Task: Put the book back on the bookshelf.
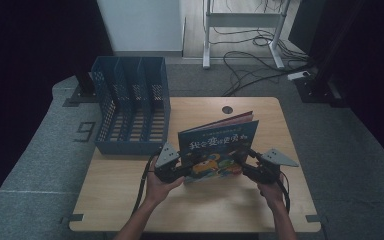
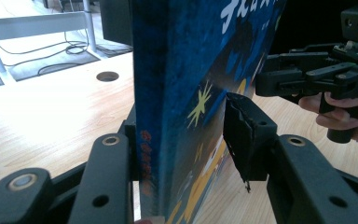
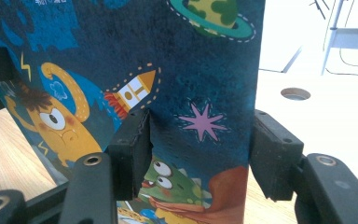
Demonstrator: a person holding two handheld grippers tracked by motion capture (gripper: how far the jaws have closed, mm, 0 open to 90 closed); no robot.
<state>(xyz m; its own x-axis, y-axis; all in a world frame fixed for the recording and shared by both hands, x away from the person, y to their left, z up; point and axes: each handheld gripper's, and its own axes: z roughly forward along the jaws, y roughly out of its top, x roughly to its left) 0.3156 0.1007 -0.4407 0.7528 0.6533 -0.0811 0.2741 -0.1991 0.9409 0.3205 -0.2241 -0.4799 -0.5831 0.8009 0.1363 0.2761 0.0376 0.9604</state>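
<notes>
Pale wood makes up the surface (image 1: 130, 195), with a blue file rack (image 1: 130, 107) beyond the left gripper (image 1: 182, 167). A picture book (image 1: 220, 145) stands upright between both grippers. Left gripper's jaws bracket its spine edge, one pad touching, the other just off. Right gripper (image 1: 247, 162) straddles the opposite edge, its jaws partly parted and not pressing.

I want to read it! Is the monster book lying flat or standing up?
Standing up. The book rests on its bottom edge on the table, cover facing the person, with the left gripper and right gripper at its sides.
</notes>
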